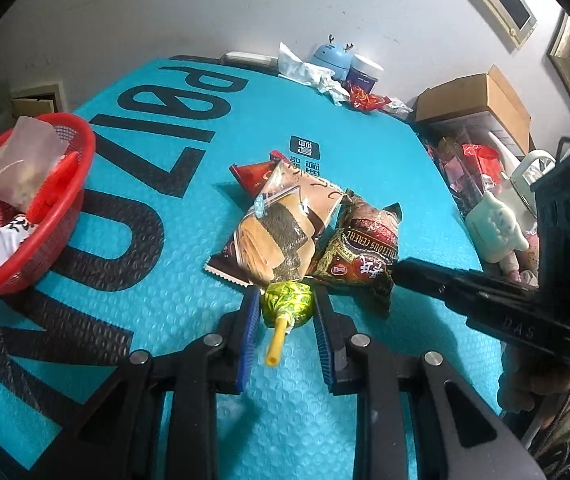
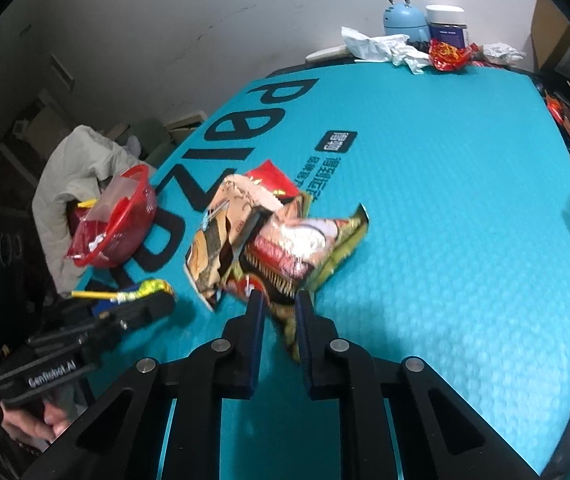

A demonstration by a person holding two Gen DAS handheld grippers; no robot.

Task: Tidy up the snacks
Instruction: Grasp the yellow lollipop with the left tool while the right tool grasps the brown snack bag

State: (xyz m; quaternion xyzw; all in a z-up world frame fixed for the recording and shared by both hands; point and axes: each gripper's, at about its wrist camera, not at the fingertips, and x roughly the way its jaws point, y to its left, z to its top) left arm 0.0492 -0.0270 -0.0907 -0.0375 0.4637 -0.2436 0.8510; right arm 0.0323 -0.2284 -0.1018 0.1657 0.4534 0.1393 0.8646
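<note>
My left gripper (image 1: 287, 300) is shut on a lollipop (image 1: 287, 300) with a green-yellow wrapper and a yellow stick, held just above the teal mat (image 1: 145, 300). My right gripper (image 2: 279, 298) is shut on the near corner of a red-brown cereal packet (image 2: 297, 248), which also shows in the left wrist view as the cereal packet (image 1: 359, 256). Beside it lie a sandwich-biscuit packet (image 1: 281, 228) and a red snack pouch (image 1: 255, 174) in a loose pile. A red mesh basket (image 1: 65, 208) holding several packets stands at the left of the mat.
At the mat's far edge are crumpled white paper (image 1: 305, 74), a blue deer-shaped gadget (image 1: 331, 56), a dark jar (image 1: 363, 72) and a red wrapper (image 1: 365, 100). Cardboard boxes (image 1: 481, 100) and clutter crowd the right side. A pale jacket (image 2: 73, 184) hangs off the left edge.
</note>
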